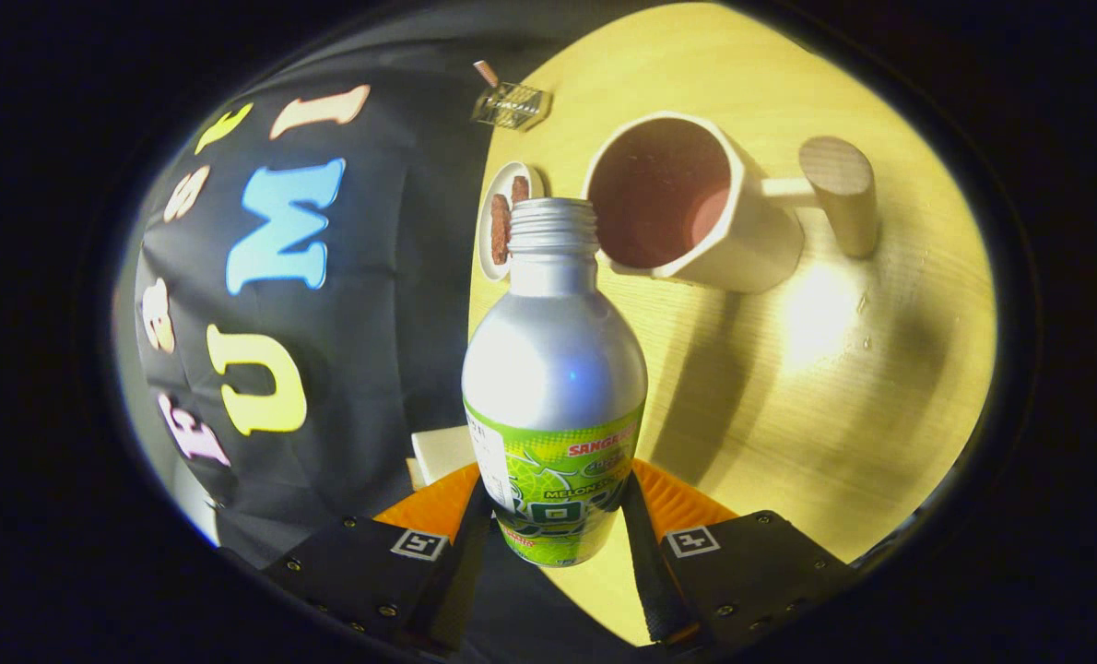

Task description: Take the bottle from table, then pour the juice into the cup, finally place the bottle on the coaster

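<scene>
Table (788, 387): tongs (556, 516) grip uncapped bottle (553, 369) beside cup (696, 207).

Item: one hand-held gripper (558, 516) with two jaws. We record two blocky, angular mounts, a left one (364, 572) and a right one (751, 567), one at the base of each jaw. Each mount carries a square black-and-white marker, left (418, 544) and right (691, 540). We count several small round screws (387, 610) along the mount edges. The fingers (442, 503) are broad, with fine ribbing. Both jaws press on the bottle (553, 369).
</scene>
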